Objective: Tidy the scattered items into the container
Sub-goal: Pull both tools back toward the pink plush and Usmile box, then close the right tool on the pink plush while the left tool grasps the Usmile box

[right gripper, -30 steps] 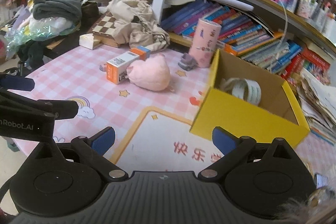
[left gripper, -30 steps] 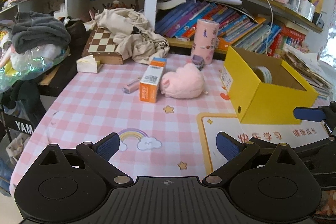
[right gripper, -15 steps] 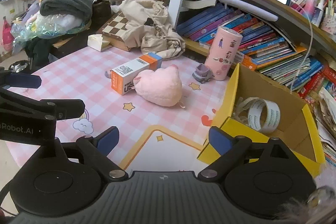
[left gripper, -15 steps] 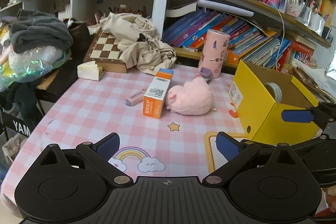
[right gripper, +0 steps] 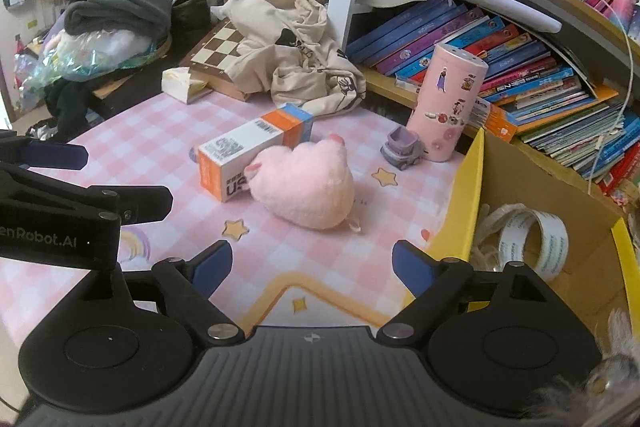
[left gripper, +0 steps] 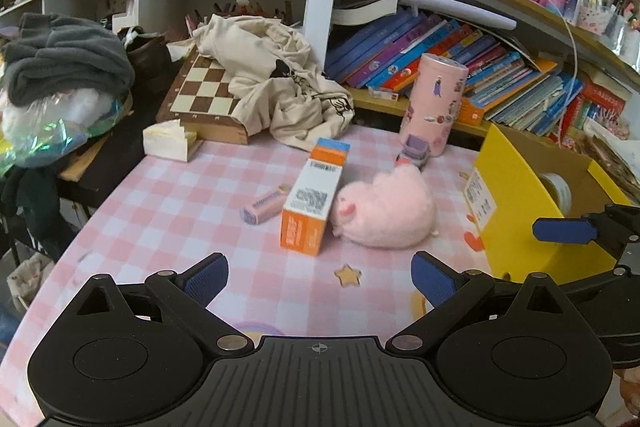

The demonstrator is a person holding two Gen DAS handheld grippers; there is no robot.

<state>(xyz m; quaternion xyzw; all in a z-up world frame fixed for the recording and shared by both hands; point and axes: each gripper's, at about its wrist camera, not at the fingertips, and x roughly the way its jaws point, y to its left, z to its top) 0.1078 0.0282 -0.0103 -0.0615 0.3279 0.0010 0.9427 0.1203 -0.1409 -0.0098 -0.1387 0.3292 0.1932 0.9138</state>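
Note:
On the pink checked tablecloth lie a pink plush toy point(left gripper: 386, 213) point(right gripper: 306, 185), an orange-and-white carton point(left gripper: 314, 203) point(right gripper: 250, 155) against it, a small pink stick-shaped item point(left gripper: 264, 205) and a purple toy car point(left gripper: 412, 153) point(right gripper: 402, 149). The yellow box point(left gripper: 520, 227) point(right gripper: 464, 211) stands at the right with a roll of tape point(right gripper: 532, 241) inside. My left gripper point(left gripper: 320, 277) is open, empty, short of the carton. My right gripper point(right gripper: 312, 267) has its jaws closing with nothing between them, just short of the plush.
A tall pink tin point(left gripper: 436, 107) point(right gripper: 450, 103) stands behind the car. A chessboard point(left gripper: 204, 95) under a beige garment point(left gripper: 276, 83) and a tissue pack point(left gripper: 170, 143) sit at the back left. Bookshelves point(right gripper: 500, 67) line the rear. The table's left edge drops to piled clothes point(left gripper: 64, 67).
Both grippers have moved forward over the table toward the carton and plush, which loom larger. The right gripper's jaws have narrowed a little.

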